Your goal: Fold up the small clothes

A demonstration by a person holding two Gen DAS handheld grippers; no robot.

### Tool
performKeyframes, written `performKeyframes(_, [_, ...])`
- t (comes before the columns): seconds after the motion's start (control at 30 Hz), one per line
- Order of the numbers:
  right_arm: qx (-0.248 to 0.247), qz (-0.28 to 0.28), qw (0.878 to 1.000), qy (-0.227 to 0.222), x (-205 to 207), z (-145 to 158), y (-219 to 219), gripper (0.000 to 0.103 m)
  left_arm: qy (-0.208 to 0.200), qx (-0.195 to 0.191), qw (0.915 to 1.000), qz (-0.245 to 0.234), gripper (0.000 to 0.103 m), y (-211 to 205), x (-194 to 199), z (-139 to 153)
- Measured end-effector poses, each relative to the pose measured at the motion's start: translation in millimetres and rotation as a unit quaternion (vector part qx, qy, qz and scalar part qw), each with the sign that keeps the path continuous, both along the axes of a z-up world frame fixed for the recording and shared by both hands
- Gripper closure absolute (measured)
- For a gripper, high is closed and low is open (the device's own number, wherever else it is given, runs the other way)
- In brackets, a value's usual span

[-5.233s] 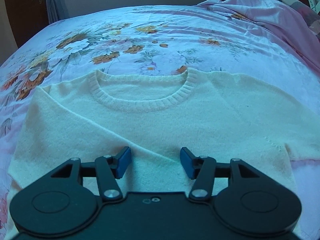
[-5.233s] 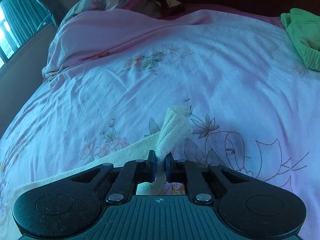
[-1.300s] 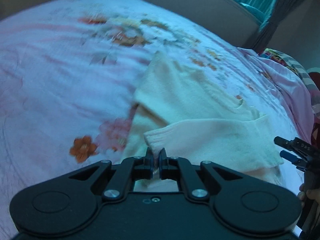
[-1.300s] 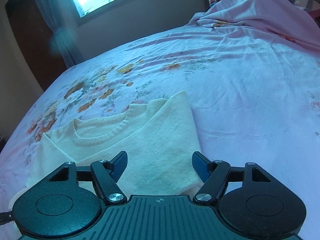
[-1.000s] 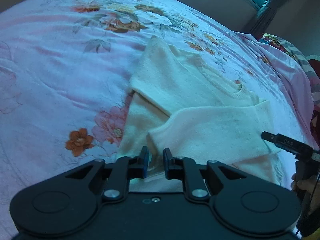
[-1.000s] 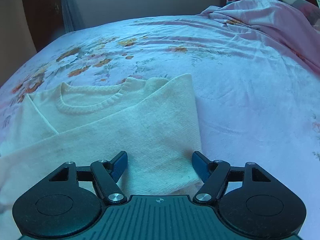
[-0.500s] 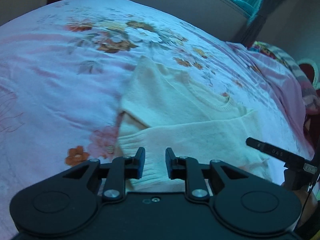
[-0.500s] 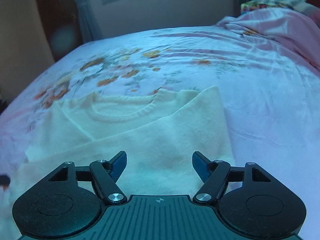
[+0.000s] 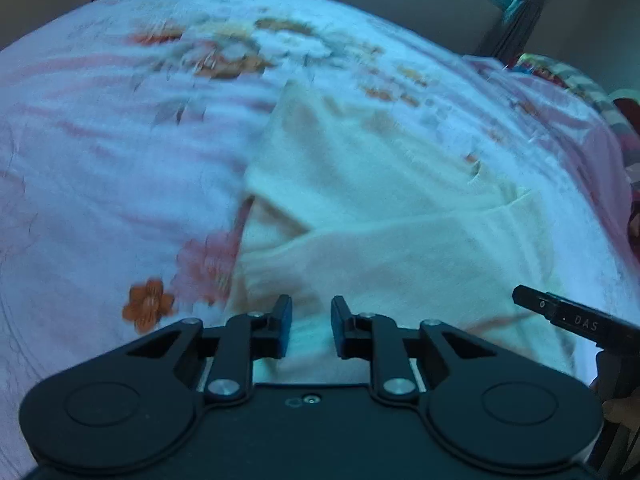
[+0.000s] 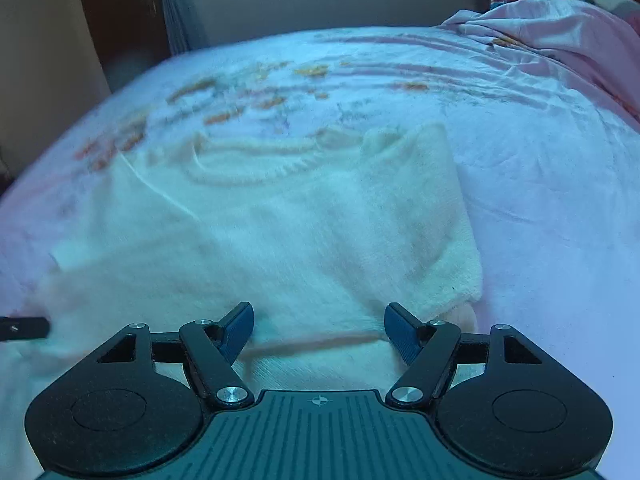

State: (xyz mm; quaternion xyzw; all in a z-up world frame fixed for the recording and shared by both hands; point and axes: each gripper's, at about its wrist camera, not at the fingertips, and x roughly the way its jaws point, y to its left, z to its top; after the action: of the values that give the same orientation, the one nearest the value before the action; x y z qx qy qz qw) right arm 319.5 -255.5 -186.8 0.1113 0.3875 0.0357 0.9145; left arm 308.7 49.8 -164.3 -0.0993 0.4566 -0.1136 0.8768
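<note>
A cream knitted sweater (image 9: 372, 216) lies flat on the floral bed, both sleeves folded across its body. My left gripper (image 9: 311, 326) is open with a narrow gap and empty, just above the sweater's left side. My right gripper (image 10: 319, 334) is wide open and empty over the sweater (image 10: 304, 236), near its lower right part. The collar (image 10: 256, 160) is at the far end. The right gripper's finger (image 9: 576, 320) shows at the right edge of the left wrist view. The left gripper's tip (image 10: 24, 328) shows at the left edge of the right wrist view.
The bed sheet (image 9: 100, 160) is pale pink with orange flowers. A rumpled pink quilt (image 10: 560, 32) and a patterned pillow lie at the far right. A wall with a window and curtains (image 10: 180, 8) stands beyond the bed.
My left gripper let go of the left sleeve, opened slightly and drew back a little. My right gripper stayed open and shifted over the sweater. Both views are blurred by motion.
</note>
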Motion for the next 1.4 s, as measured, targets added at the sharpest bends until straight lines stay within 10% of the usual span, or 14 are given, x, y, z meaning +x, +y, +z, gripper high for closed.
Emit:
performKeyframes(0.23, [-0.023,-0.045,0.998,-0.034,54,23,-33,0.032,-0.015,0.027,0.9992,0.027,0.082,-17,91,0])
performKeyframes(0.33, [-0.026,-0.053,0.998,-0.025,81,15,-44,0.057,-0.006,0.039,0.9988,0.029,0.084,-29,137,-14])
performKeyframes(0.67, [-0.008,-0.087,0.996,-0.028,115,-7,-79,0.058,-0.043,0.009,0.9988,0.021,0.083,-33,193,-18])
performKeyframes(0.77, [-0.041,-0.082,0.996,0.000,127,-22,-79,0.058,-0.029,0.068,0.9972,0.007,0.083,-43,203,-34])
performKeyframes(1.4, [-0.014,-0.068,0.998,0.011,-15,5,-39,0.057,-0.052,0.122,0.9900,-0.046,0.076,-32,0,-11])
